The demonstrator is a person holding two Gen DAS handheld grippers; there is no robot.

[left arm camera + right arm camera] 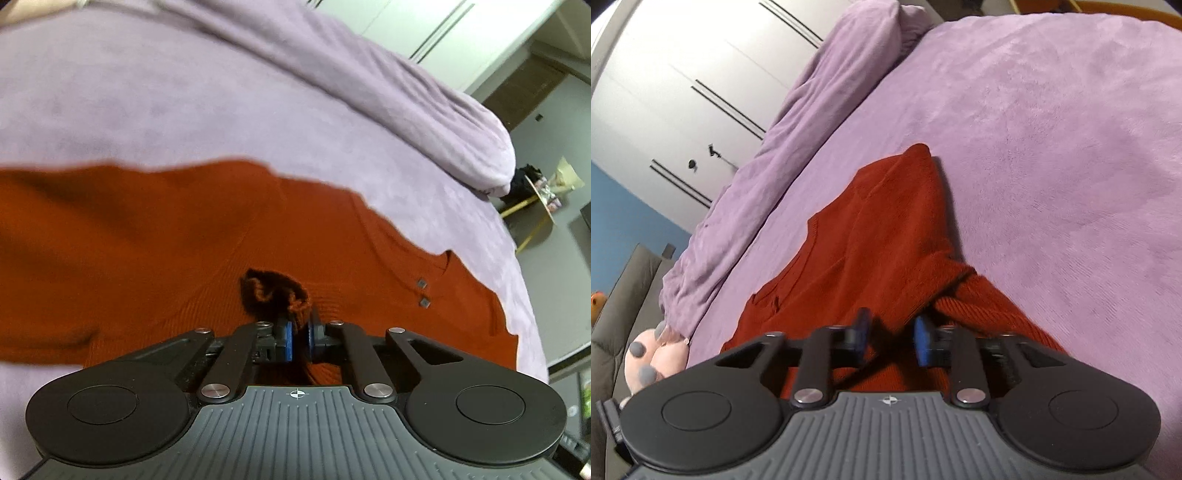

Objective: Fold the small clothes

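Observation:
A rust-red knit top (155, 243) lies on the purple bedspread (155, 110), with two small square buttons (422, 283) near its neckline. My left gripper (300, 334) is shut on a bunched fold of the top (275, 291). In the right wrist view the same top (879, 236) stretches away from my right gripper (892, 332). Its blue pads (923, 341) stand apart, with red fabric lying between and under them.
A rolled purple duvet (424, 110) lies along the far side of the bed and shows in the right wrist view (798, 118). White wardrobe doors (683, 85) stand behind. A pink plush toy (650, 354) and grey sofa (620, 306) are at the left. A small round table (546, 199) stands past the bed.

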